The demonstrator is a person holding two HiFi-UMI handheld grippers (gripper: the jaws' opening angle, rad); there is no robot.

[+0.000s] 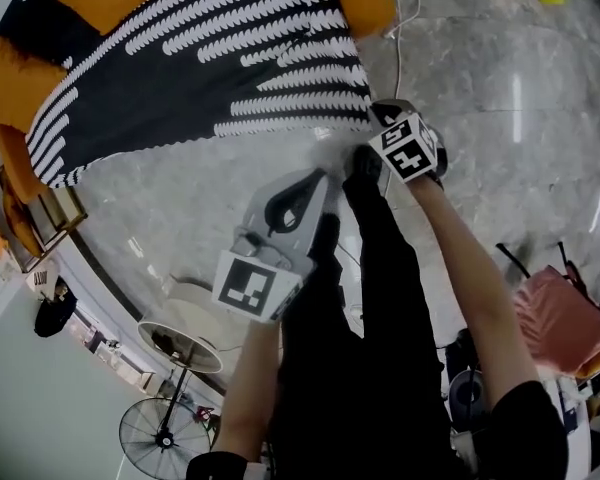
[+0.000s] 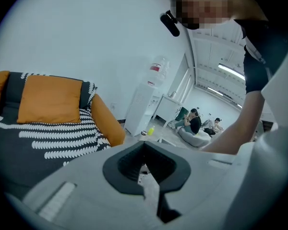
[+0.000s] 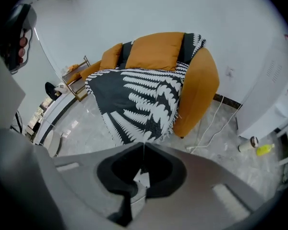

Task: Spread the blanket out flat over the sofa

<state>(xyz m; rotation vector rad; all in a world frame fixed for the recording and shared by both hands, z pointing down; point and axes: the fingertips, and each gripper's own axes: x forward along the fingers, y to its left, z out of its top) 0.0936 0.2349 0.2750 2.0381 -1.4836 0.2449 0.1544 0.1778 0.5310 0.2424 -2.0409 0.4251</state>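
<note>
A black blanket with white leaf stripes [image 3: 139, 99] lies draped over the seat and front of the orange sofa [image 3: 204, 87]. An orange cushion [image 3: 156, 51] rests against the sofa's back. In the head view the blanket [image 1: 200, 58] hangs over the sofa at the top left. Both grippers are held well back from it, over the marble floor. My left gripper [image 1: 317, 178] and my right gripper [image 1: 385, 113] are shut, and nothing is between their jaws. The left gripper [image 2: 144, 145] faces the sofa's arm [image 2: 105, 123]. The right gripper [image 3: 143, 145] faces the blanket's lower edge.
A white cable [image 3: 213, 128] trails on the floor beside the sofa, near a yellow bottle [image 3: 264, 150] and a white cabinet [image 2: 144, 104]. A standing fan [image 1: 165, 433] and round table [image 1: 180, 343] are at the lower left. A pink chair [image 1: 565, 318] is at the right. People [image 2: 194, 123] sit far off.
</note>
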